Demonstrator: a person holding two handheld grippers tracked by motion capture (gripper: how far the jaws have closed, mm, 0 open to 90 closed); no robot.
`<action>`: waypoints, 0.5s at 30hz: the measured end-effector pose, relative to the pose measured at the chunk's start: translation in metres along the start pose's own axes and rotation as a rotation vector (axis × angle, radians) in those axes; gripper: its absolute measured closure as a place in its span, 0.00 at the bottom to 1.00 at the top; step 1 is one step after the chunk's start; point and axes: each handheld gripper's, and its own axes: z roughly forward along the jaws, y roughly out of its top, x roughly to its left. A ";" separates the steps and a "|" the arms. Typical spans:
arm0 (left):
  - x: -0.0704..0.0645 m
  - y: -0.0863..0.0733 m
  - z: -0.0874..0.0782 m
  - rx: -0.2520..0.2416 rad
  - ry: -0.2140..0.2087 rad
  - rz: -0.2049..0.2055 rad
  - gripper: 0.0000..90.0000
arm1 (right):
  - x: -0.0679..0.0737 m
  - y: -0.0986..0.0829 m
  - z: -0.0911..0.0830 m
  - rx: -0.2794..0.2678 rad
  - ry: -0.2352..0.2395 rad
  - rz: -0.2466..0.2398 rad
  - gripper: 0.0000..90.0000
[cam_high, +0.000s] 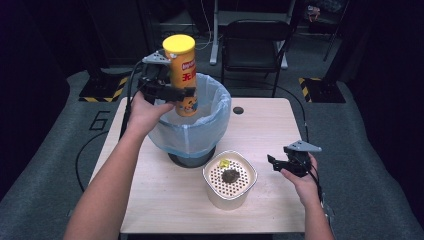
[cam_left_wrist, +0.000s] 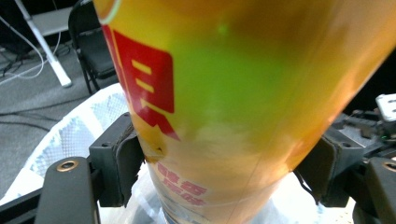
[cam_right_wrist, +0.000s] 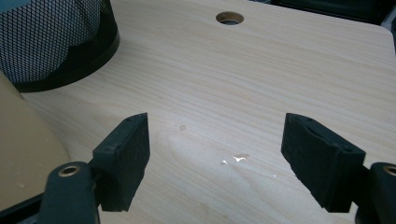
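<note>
A tall yellow chip can (cam_high: 181, 75) with a yellow lid is held upright over the lined waste bin (cam_high: 216, 122) at the back of the table. My left gripper (cam_high: 167, 92) is shut on the can's middle. In the left gripper view the can (cam_left_wrist: 224, 93) sits between both jaws, with the bin's white liner (cam_left_wrist: 70, 130) below. My right gripper (cam_high: 280, 164) hovers open over the table's right side, nothing between its jaws. The right gripper view has its fingertips (cam_right_wrist: 217, 158) wide apart above bare wood.
A cream container (cam_high: 230, 192) with a perforated top carrying a dark lump and a yellow scrap stands at the front centre. The bin's black mesh base (cam_right_wrist: 56, 42) is to the right gripper's left. A cable hole (cam_high: 238, 110) lies behind. A chair (cam_high: 252, 37) stands beyond the table.
</note>
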 end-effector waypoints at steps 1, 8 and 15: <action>0.001 -0.003 0.007 -0.007 0.018 0.006 0.27 | 0.000 0.000 0.000 -0.001 0.000 0.003 0.26; 0.007 -0.006 0.021 0.009 0.011 -0.029 0.26 | -0.001 -0.001 0.001 0.005 0.004 -0.008 0.26; 0.009 -0.013 0.038 0.123 0.033 -0.019 0.26 | -0.003 -0.001 0.000 0.006 0.004 -0.003 0.26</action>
